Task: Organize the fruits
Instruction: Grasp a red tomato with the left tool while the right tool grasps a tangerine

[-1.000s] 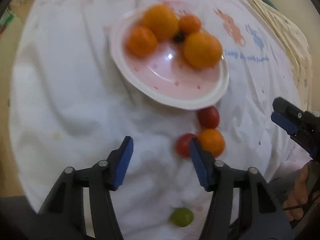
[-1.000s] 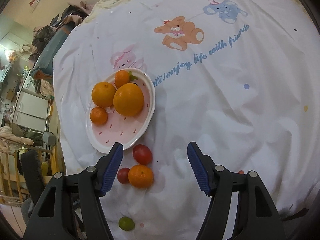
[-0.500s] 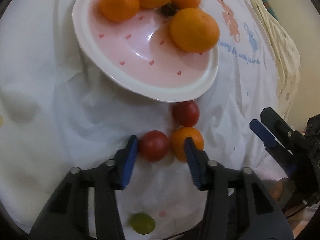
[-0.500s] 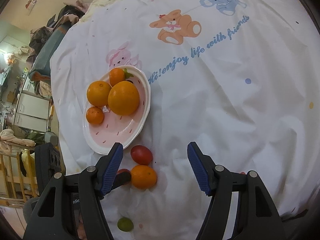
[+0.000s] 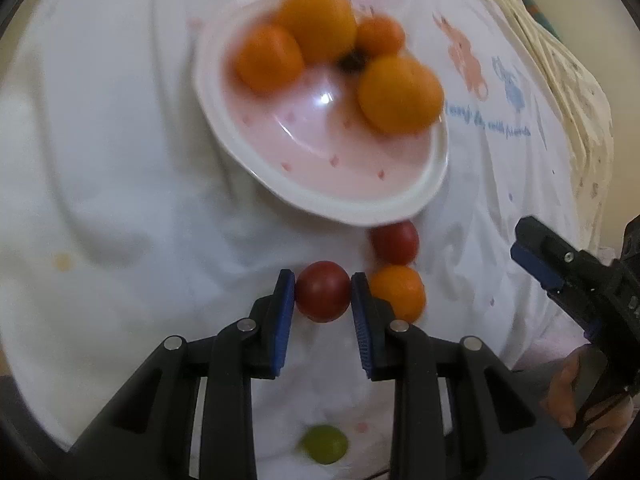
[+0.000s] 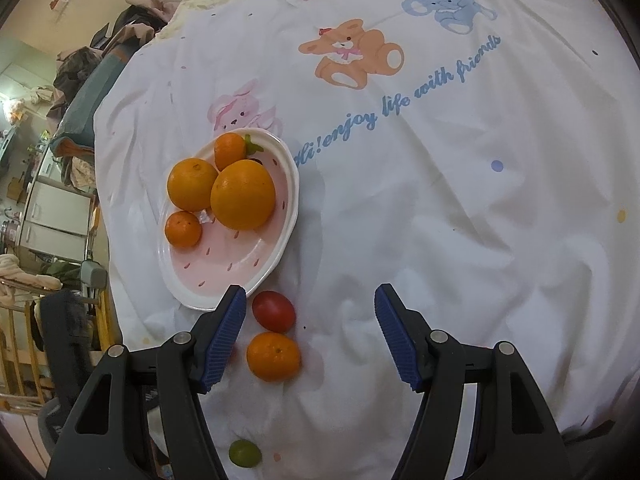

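My left gripper (image 5: 323, 282) is shut on a red tomato (image 5: 322, 298), its blue pads pressing both sides just above the white sheet. Right beside it lie a small orange (image 5: 398, 292) and a second red tomato (image 5: 395, 242), which touches the rim of the pink plate (image 5: 348, 212). Several oranges sit at the plate's far side. A green fruit (image 5: 324, 444) lies close to me. My right gripper (image 6: 310, 312) hangs open over the sheet with nothing between its pads. Under its left finger are the loose tomato (image 6: 274, 311) and small orange (image 6: 273, 356).
The white sheet (image 6: 440, 220) with a bear print spreads wide to the right of the plate (image 6: 240, 268). Its edge drops off at the left, where furniture and piled clothes (image 6: 80, 80) stand. A hand (image 5: 568, 392) holds the right gripper at the lower right.
The left gripper's jaws went from wide open to around the red tomato, then closed on it. The left view drew back from the plate. The right gripper kept still and open.
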